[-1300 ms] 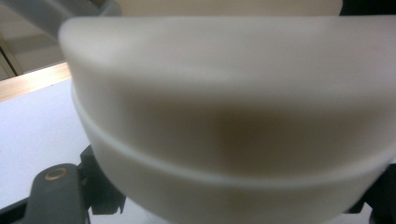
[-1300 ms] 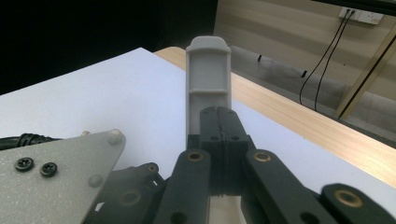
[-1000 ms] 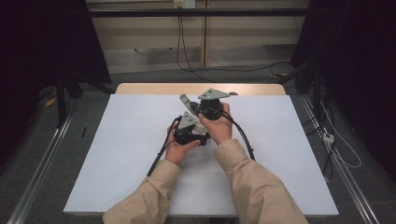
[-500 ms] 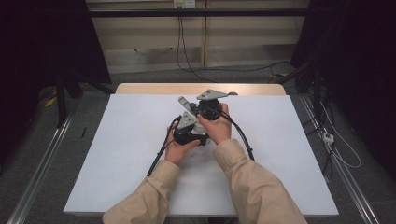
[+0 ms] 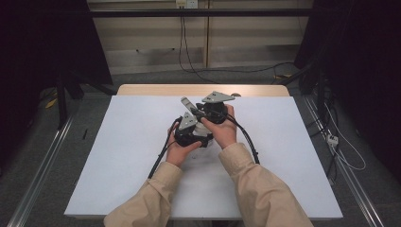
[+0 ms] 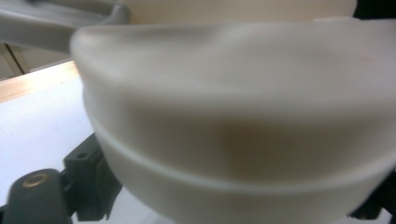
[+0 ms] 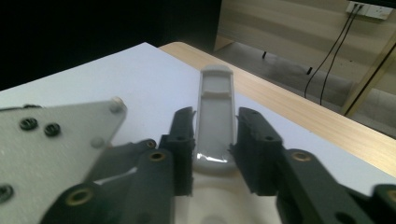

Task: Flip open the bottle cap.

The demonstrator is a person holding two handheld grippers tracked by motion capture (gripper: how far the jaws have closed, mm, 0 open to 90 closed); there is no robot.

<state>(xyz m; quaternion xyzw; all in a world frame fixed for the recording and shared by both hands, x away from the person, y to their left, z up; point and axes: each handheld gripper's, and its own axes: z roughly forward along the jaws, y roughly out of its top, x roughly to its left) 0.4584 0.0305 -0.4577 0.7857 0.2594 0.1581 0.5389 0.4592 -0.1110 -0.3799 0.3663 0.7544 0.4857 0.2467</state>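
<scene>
Both hands are close together over the middle of the white surface (image 5: 118, 156), and the action is all in one tight cluster. The right gripper (image 7: 214, 149) has its two black jaws set on either side of a grey handle (image 7: 215, 119) — the handle runs straight out between them, long axis in line with the gripper, its rounded end pointing away toward the far wooden edge of the surface. The jaws look pressed against the handle's flanks near its base, so I read this one as clamped on it, though a thin shadow on each side leaves a little doubt.

That handle rises from a cream-coloured object (image 6: 243, 130), rounded and ridged like a bowl or cup body. In the left gripper view it sits right up against the lens, blurred, with a black jaw peeking out at the lower left. Whether the left gripper (image 5: 191, 135) is gripping the body or merely cradling it, I cannot tell — the object hides the jaws.

From the high view the grey handle (image 5: 188, 105) angles up and away to the far left of the pair. The left gripper is the nearer one, low beside the body; the right gripper (image 5: 215, 111) sits beyond it, on the handle. Any next move hinges on that line: handle forward, body behind it toward the person.
</scene>
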